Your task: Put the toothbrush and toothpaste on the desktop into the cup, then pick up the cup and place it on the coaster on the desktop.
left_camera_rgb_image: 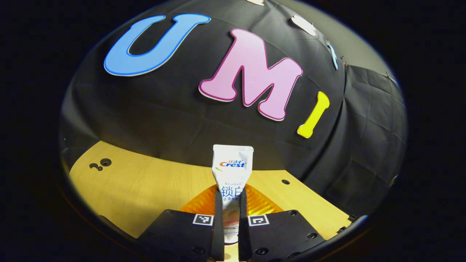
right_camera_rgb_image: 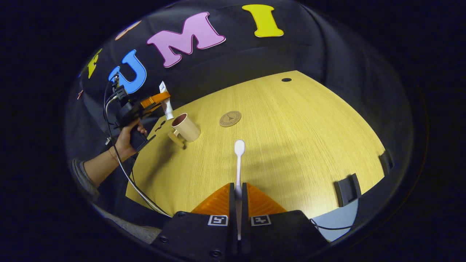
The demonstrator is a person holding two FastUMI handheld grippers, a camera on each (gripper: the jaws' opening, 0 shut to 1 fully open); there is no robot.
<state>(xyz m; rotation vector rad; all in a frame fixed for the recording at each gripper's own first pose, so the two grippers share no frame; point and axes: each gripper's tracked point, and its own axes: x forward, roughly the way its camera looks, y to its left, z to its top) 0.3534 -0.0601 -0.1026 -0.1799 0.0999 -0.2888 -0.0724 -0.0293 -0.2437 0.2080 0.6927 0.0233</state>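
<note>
My left gripper (left_camera_rgb_image: 230, 207) is shut on a white toothpaste tube (left_camera_rgb_image: 232, 171), which stands upright between the fingers, crimped end up. From the right gripper view, that left gripper (right_camera_rgb_image: 160, 100) hangs just above the beige cup (right_camera_rgb_image: 186, 127), the toothpaste tube (right_camera_rgb_image: 166, 105) pointing down toward the cup's mouth. The cup leans on the wooden desktop (right_camera_rgb_image: 291, 145) with its handle toward the front. My right gripper (right_camera_rgb_image: 238, 196) is shut on the handle of a white toothbrush (right_camera_rgb_image: 239, 160), whose head points ahead above the desk. A round brown coaster (right_camera_rgb_image: 230, 118) lies beyond the brush head.
A person's hand (right_camera_rgb_image: 127, 140) and forearm hold the left gripper, with cables trailing down at the desk's left edge. Black clips (right_camera_rgb_image: 347, 189) sit on the desk's right edge. Small holes (left_camera_rgb_image: 105, 162) mark the desktop near the back.
</note>
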